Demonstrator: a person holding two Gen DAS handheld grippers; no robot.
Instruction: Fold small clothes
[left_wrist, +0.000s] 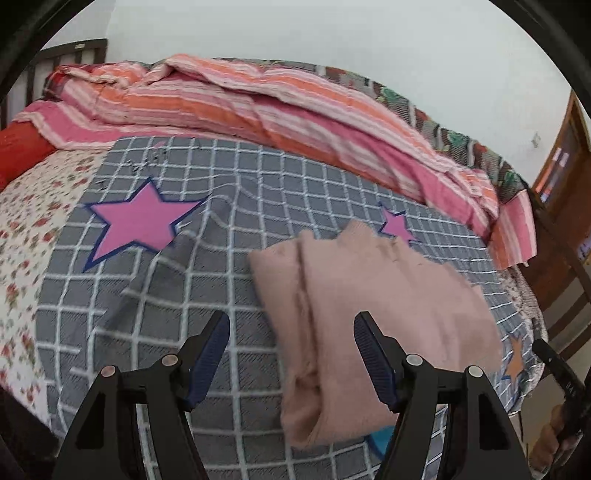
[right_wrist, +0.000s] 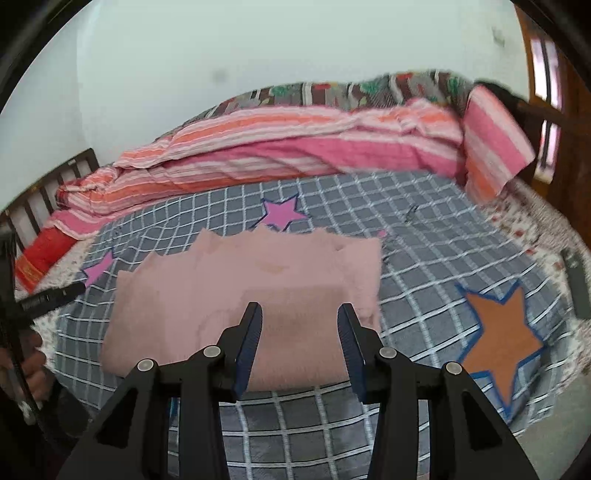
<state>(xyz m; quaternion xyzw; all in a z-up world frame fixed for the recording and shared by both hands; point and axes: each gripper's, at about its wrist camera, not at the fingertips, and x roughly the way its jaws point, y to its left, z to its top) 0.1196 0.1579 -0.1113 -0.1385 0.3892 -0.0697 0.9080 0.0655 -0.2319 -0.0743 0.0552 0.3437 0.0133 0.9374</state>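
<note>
A folded pale pink garment (left_wrist: 373, 317) lies flat on the grey checked bedsheet (left_wrist: 207, 280) near the bed's front edge. My left gripper (left_wrist: 291, 325) is open and empty, hovering above the sheet with the garment's left edge between and behind its fingers. In the right wrist view the same pink garment (right_wrist: 251, 291) lies straight ahead. My right gripper (right_wrist: 299, 314) is open and empty, held just above the garment's near edge. The other gripper's black body shows at the far left in the right wrist view (right_wrist: 48, 295).
A rumpled pink and orange striped blanket (left_wrist: 258, 107) lies along the far side of the bed by the wall. A red pillow (left_wrist: 22, 151) sits at the left. A wooden door (left_wrist: 561, 173) stands to the right. The bed's front edge is close below the garment.
</note>
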